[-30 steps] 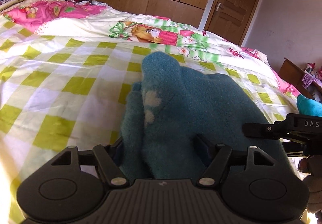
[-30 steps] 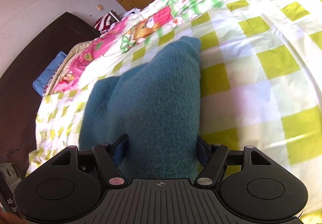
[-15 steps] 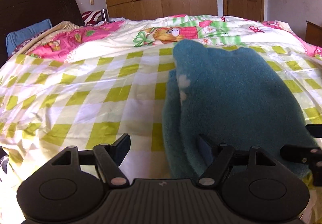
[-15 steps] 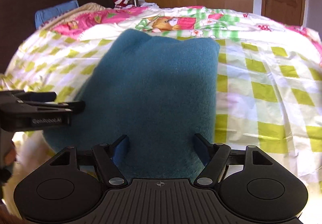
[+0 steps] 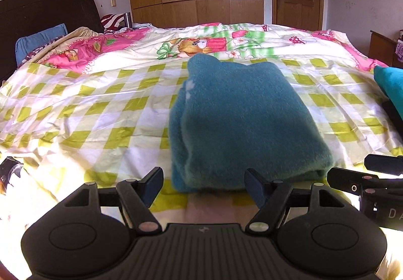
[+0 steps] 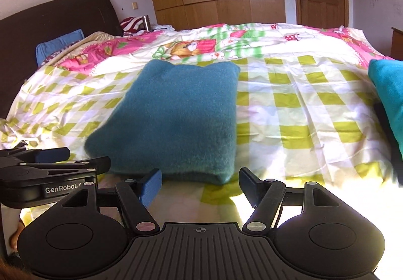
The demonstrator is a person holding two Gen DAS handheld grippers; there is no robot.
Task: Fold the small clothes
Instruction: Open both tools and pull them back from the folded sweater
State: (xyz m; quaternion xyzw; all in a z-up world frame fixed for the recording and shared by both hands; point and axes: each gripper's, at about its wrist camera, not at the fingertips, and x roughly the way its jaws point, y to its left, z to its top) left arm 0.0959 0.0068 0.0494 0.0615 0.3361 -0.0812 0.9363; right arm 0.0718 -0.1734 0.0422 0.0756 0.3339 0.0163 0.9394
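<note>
Fleece, a folded teal garment (image 5: 241, 119), lies flat on the green-checked sheet (image 5: 95, 114) of the bed, just ahead of both tools I'm steering. My left gripper (image 5: 204, 185) has its jaws spread wide with nothing between them, short of the near edge of the fold. My right gripper (image 6: 200, 184) is likewise released and empty. A second, brighter teal cloth (image 6: 388, 88) sits far right
</note>
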